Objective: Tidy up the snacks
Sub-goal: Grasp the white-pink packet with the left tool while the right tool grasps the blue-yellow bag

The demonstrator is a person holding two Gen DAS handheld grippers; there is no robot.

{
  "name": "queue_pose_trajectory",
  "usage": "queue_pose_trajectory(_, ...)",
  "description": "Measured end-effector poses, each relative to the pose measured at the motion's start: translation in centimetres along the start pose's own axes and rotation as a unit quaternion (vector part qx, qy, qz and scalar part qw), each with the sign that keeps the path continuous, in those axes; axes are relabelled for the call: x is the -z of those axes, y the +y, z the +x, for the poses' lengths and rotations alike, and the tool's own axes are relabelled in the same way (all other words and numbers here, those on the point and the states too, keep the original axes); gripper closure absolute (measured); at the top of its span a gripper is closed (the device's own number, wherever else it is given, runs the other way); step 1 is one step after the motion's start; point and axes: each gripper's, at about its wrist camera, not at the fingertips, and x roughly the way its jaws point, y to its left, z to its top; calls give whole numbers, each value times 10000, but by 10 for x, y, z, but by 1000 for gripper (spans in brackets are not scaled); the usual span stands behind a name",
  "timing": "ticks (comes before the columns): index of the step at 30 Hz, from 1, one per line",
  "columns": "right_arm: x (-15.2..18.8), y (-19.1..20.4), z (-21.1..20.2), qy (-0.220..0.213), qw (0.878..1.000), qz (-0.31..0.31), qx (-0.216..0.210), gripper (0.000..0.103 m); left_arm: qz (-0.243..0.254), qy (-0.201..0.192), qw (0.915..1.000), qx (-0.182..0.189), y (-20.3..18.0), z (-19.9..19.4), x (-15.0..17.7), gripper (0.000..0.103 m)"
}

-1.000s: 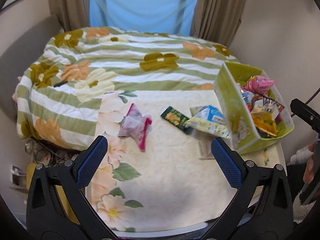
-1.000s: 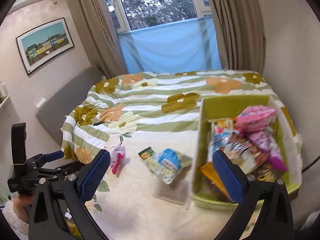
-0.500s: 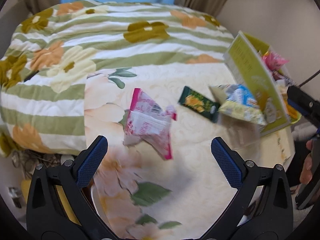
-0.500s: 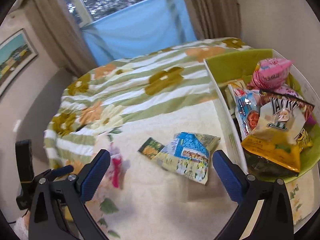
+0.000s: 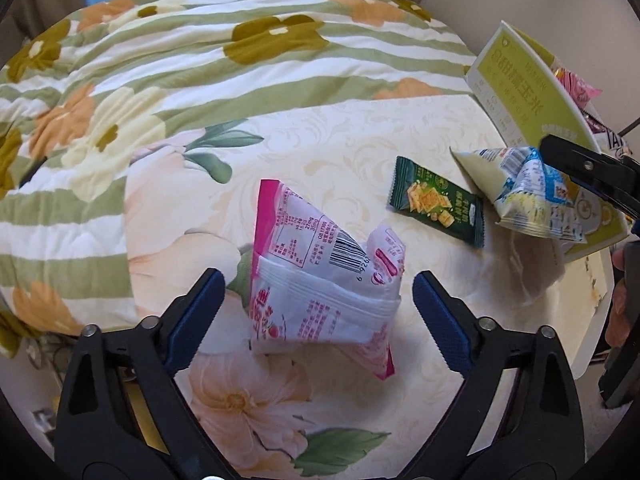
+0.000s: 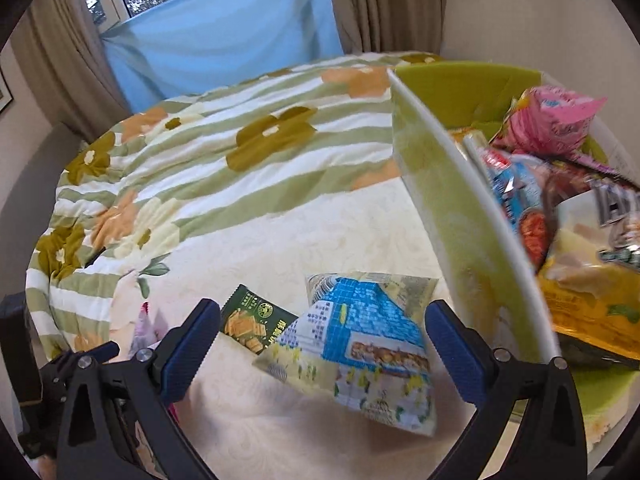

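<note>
1. The landmark is the tall green-and-white cardboard box (image 6: pixel 472 240) of snacks standing at the right end of the cream, flower-patterned table cover (image 5: pixel 340 152). A second ago both cameras looked out across the striped floral quilt (image 5: pixel 180 72) to the window; now each looks steeply down at a single loose packet.

2. The left gripper (image 5: pixel 316 300) has dropped over the pink-and-white crinkly plastic snack pouch (image 5: pixel 320 280), the loose item lying farthest from the box. Its blue-padded jaws were at their widest and are now closing. The pouch sits between them, with a clear gap on both sides, so nothing is gripped yet.

3. The right gripper (image 6: pixel 320 336) has come down likewise over the blue-and-yellow puffed snack bag (image 6: pixel 360 332), which leans just beside the box wall. Its jaws stand apart, straddling the bag without pressing it.

4. The small dark green flat cracker sachet (image 5: pixel 436 208) lies between the two packets, untouched.

5. My reading: the approach is done and two pickups are about to start together. Three loose packets remain outside the box, which already looks crowded.
</note>
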Motion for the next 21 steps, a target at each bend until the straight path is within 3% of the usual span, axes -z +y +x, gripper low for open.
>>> queue_pose_trajectory(4,1,-1,16,135,9998,39,142,1,-29,85,10000,36,2,8,0,22)
queue_pose_trajectory(6,0,-4,23,240,9995,72,196,1,-30,141,9999,17,2,12,0,32)
queue_pose_trajectory(12,-1,-9,38,530,9983,88,221,1,-97,244,9996,52,3,15,1,43)
queue_pose_trajectory(16,0,-12,47,777,9968,127,159,3,-158,282,9995,7,3,15,1,45)
queue_pose_trajectory(21,0,-24,56,1072,9937,334,-19,15,-344,351,9988,19,4,10,6,46)
